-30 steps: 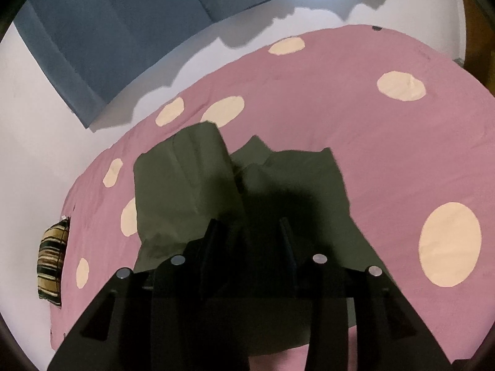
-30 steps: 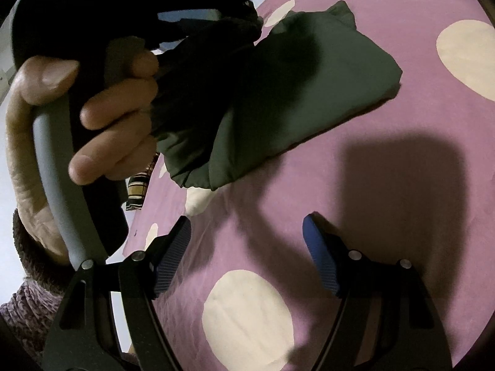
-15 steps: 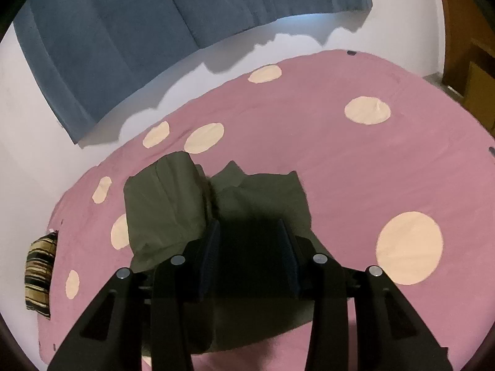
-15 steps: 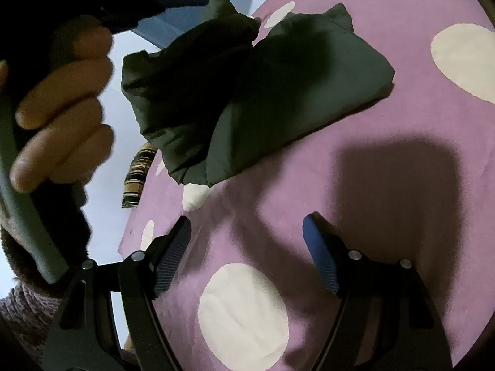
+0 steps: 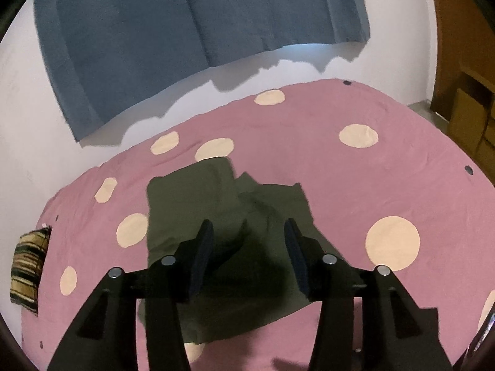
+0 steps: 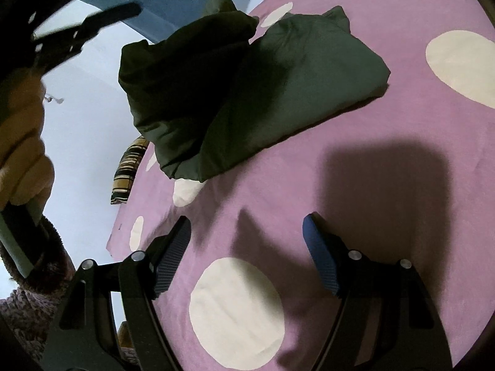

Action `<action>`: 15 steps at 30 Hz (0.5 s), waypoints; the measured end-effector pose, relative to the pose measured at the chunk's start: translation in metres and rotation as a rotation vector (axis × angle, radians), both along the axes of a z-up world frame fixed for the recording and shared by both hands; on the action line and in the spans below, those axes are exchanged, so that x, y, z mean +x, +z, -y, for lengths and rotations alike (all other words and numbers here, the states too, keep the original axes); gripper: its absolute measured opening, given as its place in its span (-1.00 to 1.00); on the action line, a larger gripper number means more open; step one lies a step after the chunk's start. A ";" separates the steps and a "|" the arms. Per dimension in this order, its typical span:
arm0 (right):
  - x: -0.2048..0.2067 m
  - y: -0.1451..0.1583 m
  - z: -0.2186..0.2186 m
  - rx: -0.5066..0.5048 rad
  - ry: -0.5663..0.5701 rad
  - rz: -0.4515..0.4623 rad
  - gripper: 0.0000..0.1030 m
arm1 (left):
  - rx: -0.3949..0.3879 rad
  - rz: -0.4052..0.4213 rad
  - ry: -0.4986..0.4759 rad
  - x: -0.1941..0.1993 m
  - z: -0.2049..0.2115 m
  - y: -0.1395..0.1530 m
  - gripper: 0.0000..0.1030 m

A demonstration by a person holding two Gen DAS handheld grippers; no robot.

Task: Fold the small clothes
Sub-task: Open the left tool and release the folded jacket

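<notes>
So the dark green garment (image 5: 222, 232) is lying bunched up on the pink bedspread with cream polka dots (image 5: 386, 170), roughly in the middle, with one half flopped over the other in a loose fold. In the right wrist view the same garment (image 6: 278, 92) is sitting up near the far-left side of the spread, its left part humped up and in shadow, the right part lying flatter.

The left hand-held gripper (image 5: 249, 238) is hovering right above the garment with its fingers spread wide apart, nothing between them. The right hand-held gripper (image 6: 247, 235) is also sitting with its jaws wide apart and holding nothing, pointing at bare bedspread (image 6: 386, 216) just short of the garment, over one of the big cream dots.

At the left edge of the right wrist view a hand (image 6: 21, 160) is gripping a grey handle, pretty blurry. A blue curtain (image 5: 185, 37) is hanging on the white wall behind the bed, and a striped cushion (image 5: 27, 266) is poking out at the spread's left edge.
</notes>
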State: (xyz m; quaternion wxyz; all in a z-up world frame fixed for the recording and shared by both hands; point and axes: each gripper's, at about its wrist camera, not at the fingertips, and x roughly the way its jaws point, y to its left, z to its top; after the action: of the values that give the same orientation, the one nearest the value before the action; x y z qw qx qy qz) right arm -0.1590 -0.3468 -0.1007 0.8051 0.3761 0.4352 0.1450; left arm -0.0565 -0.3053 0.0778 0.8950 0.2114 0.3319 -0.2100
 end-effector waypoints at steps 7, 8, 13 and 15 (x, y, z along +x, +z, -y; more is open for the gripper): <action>0.001 -0.002 -0.003 -0.014 -0.015 -0.017 0.45 | -0.055 -0.025 0.074 0.013 -0.059 0.000 0.07; 0.000 -0.003 -0.002 -0.014 -0.018 -0.020 0.45 | -0.061 -0.031 0.083 0.015 -0.067 -0.001 0.08; -0.002 0.000 0.003 -0.018 -0.037 -0.045 0.45 | -0.149 -0.047 0.093 0.021 -0.110 0.003 0.31; -0.007 0.003 0.007 -0.018 -0.048 -0.053 0.45 | -0.223 -0.054 0.074 0.017 -0.127 0.010 0.31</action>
State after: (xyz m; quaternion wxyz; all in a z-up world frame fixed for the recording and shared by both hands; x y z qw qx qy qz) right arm -0.1661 -0.3536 -0.0980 0.7999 0.3829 0.4485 0.1116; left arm -0.0400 -0.1782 0.0877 0.9108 0.0924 0.3382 -0.2181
